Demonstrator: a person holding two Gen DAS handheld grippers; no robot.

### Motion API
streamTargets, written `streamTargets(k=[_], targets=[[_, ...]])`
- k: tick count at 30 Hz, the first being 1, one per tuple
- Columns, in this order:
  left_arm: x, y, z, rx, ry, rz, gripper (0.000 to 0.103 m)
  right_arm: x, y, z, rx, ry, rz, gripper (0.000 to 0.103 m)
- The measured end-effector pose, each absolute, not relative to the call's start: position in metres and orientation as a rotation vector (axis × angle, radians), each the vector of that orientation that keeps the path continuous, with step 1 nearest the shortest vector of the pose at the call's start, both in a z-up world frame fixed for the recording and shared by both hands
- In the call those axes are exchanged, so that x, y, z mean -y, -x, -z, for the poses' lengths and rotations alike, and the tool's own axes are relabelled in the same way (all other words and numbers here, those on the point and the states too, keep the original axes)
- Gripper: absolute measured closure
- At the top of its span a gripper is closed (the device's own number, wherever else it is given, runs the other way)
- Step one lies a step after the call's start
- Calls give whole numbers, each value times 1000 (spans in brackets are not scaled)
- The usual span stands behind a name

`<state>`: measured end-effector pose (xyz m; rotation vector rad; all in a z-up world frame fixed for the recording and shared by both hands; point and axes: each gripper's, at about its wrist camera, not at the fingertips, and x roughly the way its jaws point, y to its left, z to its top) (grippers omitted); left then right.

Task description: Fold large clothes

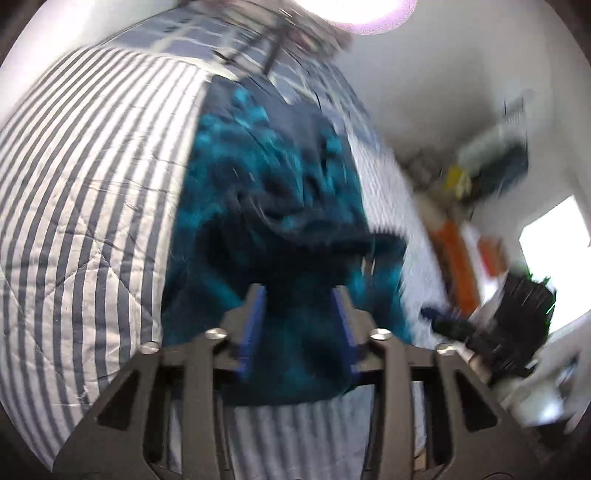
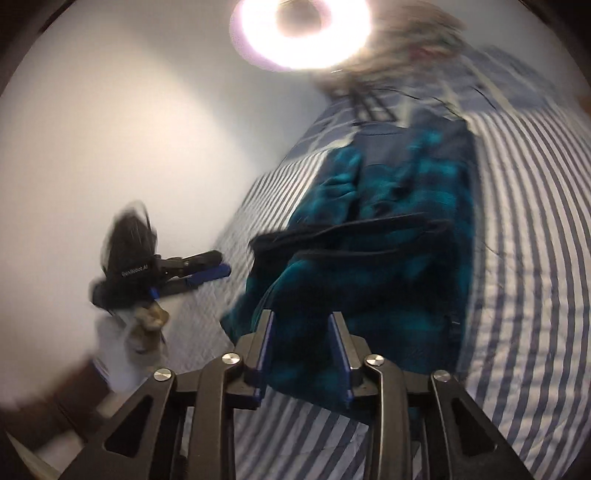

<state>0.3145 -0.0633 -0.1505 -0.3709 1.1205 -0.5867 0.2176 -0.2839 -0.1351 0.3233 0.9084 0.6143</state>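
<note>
Teal-and-navy patterned fleece garment (image 1: pixel 269 206) lies rumpled on the blue-and-white striped quilted bed (image 1: pixel 85 206), directly ahead of both jaws. Left gripper (image 1: pixel 300 295) and right gripper (image 2: pixel 301 321): jaws released, grasping nothing.

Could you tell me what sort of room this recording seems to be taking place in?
Most likely a bedroom: a teal plaid garment lies on a blue-and-white striped quilt, apparently on a bed, beside a plain white wall under a round ceiling light.

Left wrist view: the left gripper (image 1: pixel 300 295), jaws apart and empty, pointed at a crumpled teal-and-navy garment (image 1: pixel 273 206) lying on a striped quilt (image 1: pixel 85 206); the right gripper (image 1: pixel 491 332) appeared blurred at right.
</note>
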Motion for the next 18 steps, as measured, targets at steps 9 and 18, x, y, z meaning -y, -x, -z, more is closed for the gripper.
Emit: streamTargets(k=[9,18], targets=[[87,-369,192,-1130,307,438,78,259,-252,166,-939,-152,-523,75],[55,-387,217,-1117,480,351,95,298,-266,185,-991,-206,-455,86]])
